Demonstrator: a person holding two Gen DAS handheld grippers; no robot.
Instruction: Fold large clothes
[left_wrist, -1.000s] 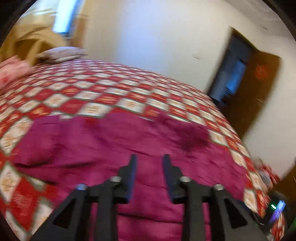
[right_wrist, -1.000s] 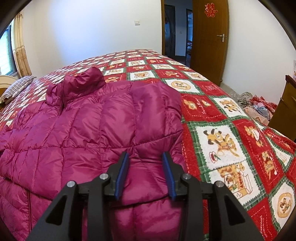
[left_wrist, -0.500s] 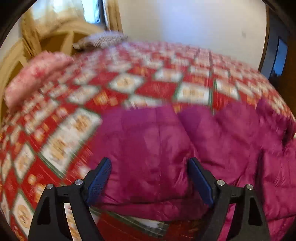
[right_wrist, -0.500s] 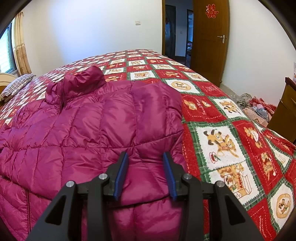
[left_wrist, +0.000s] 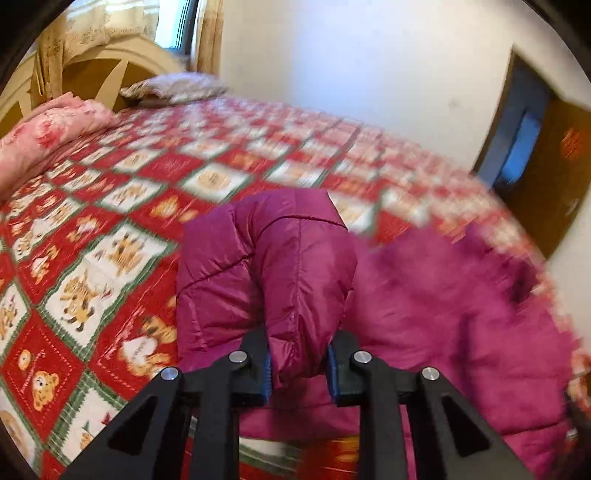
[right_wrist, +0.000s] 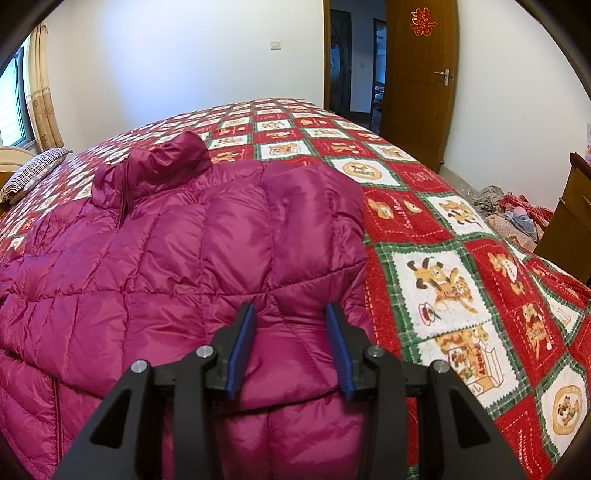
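Observation:
A magenta quilted down jacket (right_wrist: 166, 266) lies spread on the bed, its collar (right_wrist: 159, 166) bunched at the far end. In the left wrist view, one sleeve (left_wrist: 288, 258) of the jacket (left_wrist: 443, 314) stands up in a hump. My left gripper (left_wrist: 298, 354) has this sleeve between its jaws, which are closing, and the blue pads pinch the puffy fabric. My right gripper (right_wrist: 290, 332) sits at the jacket's near right edge. Its pads press on a bulging fold, and creases run toward them.
The bed wears a red, white and green cartoon quilt (right_wrist: 443, 258). A striped pillow (left_wrist: 173, 86) and a pink blanket (left_wrist: 48, 125) lie by the headboard. A brown door (right_wrist: 421, 74), a heap of clothes (right_wrist: 517, 214) on the floor and a wooden cabinet (right_wrist: 569, 229) stand to the right.
My left gripper swung across the jacket, spread wide over a sleeve, then closed on it; the sleeve now stands bunched between its pads. The right gripper and its fold have not moved.

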